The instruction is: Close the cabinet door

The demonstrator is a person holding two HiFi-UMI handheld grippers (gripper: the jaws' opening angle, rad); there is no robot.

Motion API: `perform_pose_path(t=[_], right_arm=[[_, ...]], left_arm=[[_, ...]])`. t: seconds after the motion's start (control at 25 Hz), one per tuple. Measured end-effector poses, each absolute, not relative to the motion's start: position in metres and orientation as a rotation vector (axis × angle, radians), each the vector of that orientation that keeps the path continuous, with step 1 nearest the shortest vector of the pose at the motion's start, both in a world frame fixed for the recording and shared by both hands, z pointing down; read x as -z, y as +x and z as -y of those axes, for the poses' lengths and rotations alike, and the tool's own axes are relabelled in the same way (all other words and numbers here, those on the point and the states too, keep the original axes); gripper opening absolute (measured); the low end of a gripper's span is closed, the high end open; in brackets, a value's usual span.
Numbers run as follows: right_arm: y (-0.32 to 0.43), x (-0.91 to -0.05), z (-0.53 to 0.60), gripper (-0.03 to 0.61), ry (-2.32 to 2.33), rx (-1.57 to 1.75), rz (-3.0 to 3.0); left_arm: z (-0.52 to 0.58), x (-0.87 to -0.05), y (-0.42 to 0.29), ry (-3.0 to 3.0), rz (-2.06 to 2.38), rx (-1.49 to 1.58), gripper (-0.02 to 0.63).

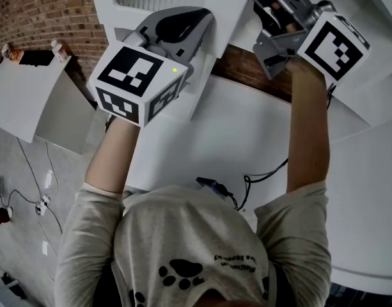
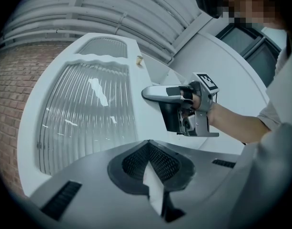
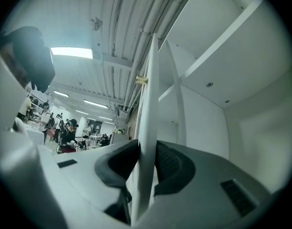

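My right gripper (image 3: 145, 171) has its jaws clamped on the edge of the white cabinet door with ribbed glass (image 2: 84, 113). The door stands ajar from the white cabinet (image 3: 207, 123). My left gripper (image 2: 150, 171) has its jaws nearly together, pinching another thin edge of that door.

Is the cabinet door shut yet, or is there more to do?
Not shut yet. Done: the right gripper is clamped on the edge of the door. In hand: the door stands edge-on to that gripper, and the inside of the cabinet shows open beside it. The left gripper pinches a thin white panel. Left: swing the door closed, then let go.
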State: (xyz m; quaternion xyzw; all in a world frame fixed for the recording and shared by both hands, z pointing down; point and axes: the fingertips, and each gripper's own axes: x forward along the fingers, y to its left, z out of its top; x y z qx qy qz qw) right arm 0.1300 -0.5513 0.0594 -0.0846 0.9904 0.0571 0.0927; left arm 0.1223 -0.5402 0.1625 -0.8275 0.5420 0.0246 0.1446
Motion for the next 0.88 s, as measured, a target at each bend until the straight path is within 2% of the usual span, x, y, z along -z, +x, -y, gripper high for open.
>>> perform_pose_path(t=[0.88], right_arm=[[0.128, -0.059, 0.564, 0.119, -0.301, -0.132, -2.93]], left_arm=[[0.551, -0.163, 0.122, -2.415, -1.553, -0.051, 0.009]])
